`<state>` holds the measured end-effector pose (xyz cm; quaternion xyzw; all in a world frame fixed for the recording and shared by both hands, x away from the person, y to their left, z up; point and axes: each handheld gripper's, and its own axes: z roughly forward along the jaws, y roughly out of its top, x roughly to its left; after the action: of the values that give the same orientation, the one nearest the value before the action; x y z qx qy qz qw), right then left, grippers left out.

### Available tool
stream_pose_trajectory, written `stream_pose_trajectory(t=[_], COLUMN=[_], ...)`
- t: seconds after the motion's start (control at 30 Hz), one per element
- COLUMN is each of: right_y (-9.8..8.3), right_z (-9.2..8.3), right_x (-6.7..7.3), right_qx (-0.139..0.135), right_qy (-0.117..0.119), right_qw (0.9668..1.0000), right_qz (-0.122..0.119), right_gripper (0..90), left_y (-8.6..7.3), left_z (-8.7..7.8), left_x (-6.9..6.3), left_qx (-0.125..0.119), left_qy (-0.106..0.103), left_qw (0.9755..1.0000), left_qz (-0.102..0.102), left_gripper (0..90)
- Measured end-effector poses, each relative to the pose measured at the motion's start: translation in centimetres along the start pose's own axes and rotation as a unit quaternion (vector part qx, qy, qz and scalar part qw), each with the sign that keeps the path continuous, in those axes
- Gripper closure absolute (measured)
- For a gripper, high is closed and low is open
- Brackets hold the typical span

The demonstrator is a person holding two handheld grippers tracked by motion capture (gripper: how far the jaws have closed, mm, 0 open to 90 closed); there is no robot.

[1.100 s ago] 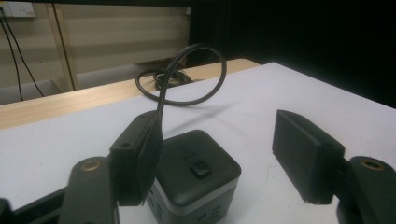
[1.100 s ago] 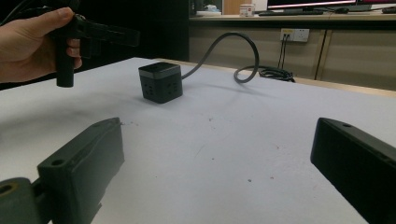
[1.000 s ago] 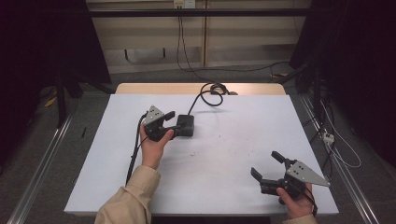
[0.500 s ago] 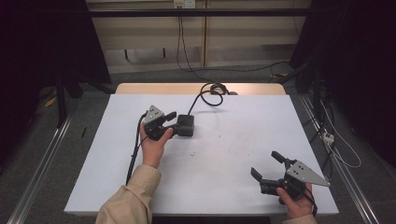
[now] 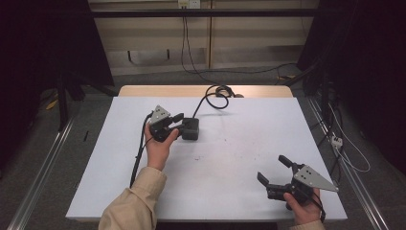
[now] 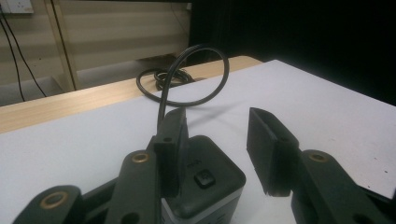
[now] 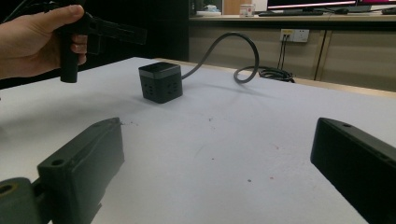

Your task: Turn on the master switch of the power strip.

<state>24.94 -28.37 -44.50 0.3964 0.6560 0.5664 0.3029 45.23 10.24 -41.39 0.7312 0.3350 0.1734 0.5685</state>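
A black cube-shaped socket block [image 5: 190,129] stands on the white table [image 5: 239,139], left of the middle. Its grey cable [image 5: 213,96] loops back to a coil at the far edge. My left gripper [image 5: 178,122] is held open just left of and above the block, and I see no contact. In the left gripper view its left jaw overlaps the block's top [image 6: 205,182] and the right jaw stands beside it over bare table. My right gripper [image 5: 272,167] is open and empty near the front right edge, pointing at the block [image 7: 160,82].
A wooden strip [image 5: 201,91] runs along the table's far edge, under the cable coil. The left gripper's own cable [image 5: 139,158] trails down the table's left side. Small specks dot the white top near the middle.
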Motion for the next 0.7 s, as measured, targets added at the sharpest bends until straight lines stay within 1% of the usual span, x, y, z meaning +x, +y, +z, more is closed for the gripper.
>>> stream_pose_trajectory(t=[0.03,0.17,0.3,0.33,0.43,0.53,0.6,0.63,0.7], right_y=[0.0,0.0,0.0,0.0,0.01,0.01,0.0,0.0,0.0], right_z=[-0.01,-0.02,-0.01,-0.01,-0.03,-0.03,-0.02,-0.02,-0.02], right_x=[0.0,0.0,0.0,0.0,0.02,0.02,0.0,0.0,0.0], right_qx=[0.0,-0.001,0.0,0.0,-0.001,-0.001,-0.001,0.0,0.0], right_qy=[0.0,-0.001,-0.001,-0.001,-0.001,0.0,0.0,0.0,-0.001], right_qw=[1.0,1.0,1.0,1.0,1.0,1.0,1.0,1.0,1.0], right_qz=[0.001,0.001,0.001,0.001,0.003,0.004,0.002,0.001,0.001], right_gripper=[2.2,2.2,2.2,2.2,2.2,2.2,2.2,2.2,2.2], left_y=[0.03,0.03,-0.09,-0.1,-0.12,-0.18,-0.25,-0.26,-0.32], left_z=[0.01,0.06,0.14,0.15,0.17,0.25,0.36,0.36,0.46], left_x=[0.0,0.15,0.26,0.33,0.44,0.46,0.43,0.45,0.46], left_qx=[0.001,0.003,0.006,0.006,0.007,0.009,0.008,0.01,0.01], left_qy=[0.001,-0.004,-0.002,-0.003,-0.002,-0.003,-0.004,-0.002,-0.004], left_qw=[1.0,1.0,1.0,1.0,1.0,1.0,1.0,0.9999,0.9999], left_qz=[-0.001,0.0,-0.004,-0.004,-0.002,0.001,-0.002,0.001,0.0], left_gripper=[60.6,63.1,66.0,66.0,70.0,70.6,71.6,72.0,72.9])
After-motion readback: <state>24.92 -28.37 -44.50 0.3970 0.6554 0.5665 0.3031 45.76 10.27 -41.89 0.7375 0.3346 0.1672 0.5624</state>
